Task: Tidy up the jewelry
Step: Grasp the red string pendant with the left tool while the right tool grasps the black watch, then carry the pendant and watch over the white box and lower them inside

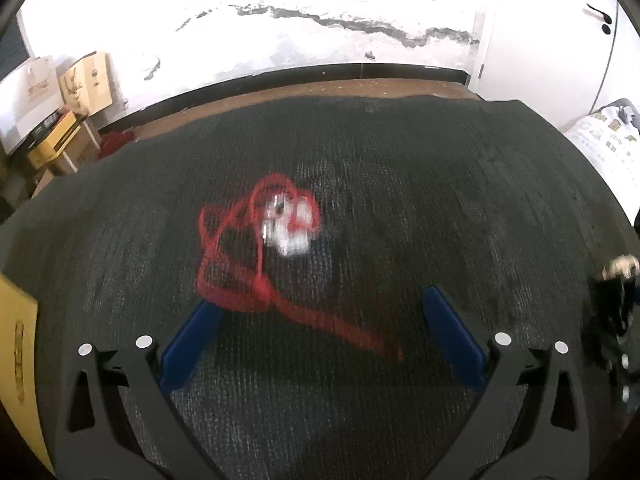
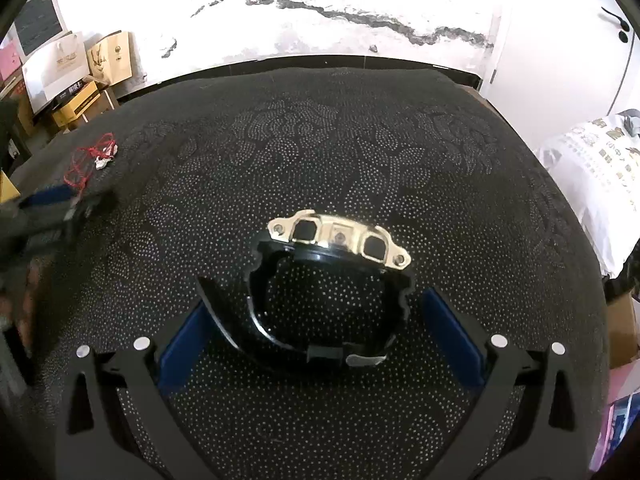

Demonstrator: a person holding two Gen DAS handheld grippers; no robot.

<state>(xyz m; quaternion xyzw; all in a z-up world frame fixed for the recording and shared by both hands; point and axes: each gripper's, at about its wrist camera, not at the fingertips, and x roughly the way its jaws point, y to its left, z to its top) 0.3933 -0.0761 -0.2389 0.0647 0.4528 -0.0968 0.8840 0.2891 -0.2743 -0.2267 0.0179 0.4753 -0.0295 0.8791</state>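
A red cord necklace (image 1: 256,256) with white and silver beads lies blurred on the dark patterned cloth (image 1: 400,184). My left gripper (image 1: 320,304) is open right behind it, the cord's tail running between the blue fingers (image 1: 188,348). A black wristwatch (image 2: 332,300) with a gold case lies on its side on the cloth (image 2: 360,152). My right gripper (image 2: 320,312) is open around it, its fingers apart from the strap. In the right wrist view the necklace (image 2: 92,158) and the left gripper (image 2: 52,200) show at far left. The watch (image 1: 620,268) peeks in at the left view's right edge.
A yellow box (image 1: 16,356) sits at the cloth's left edge. Cardboard boxes and paper bags (image 2: 76,80) are stacked by the cracked white wall at left. A white printed bag (image 2: 592,168) lies off the right side, beside a white door (image 2: 580,40).
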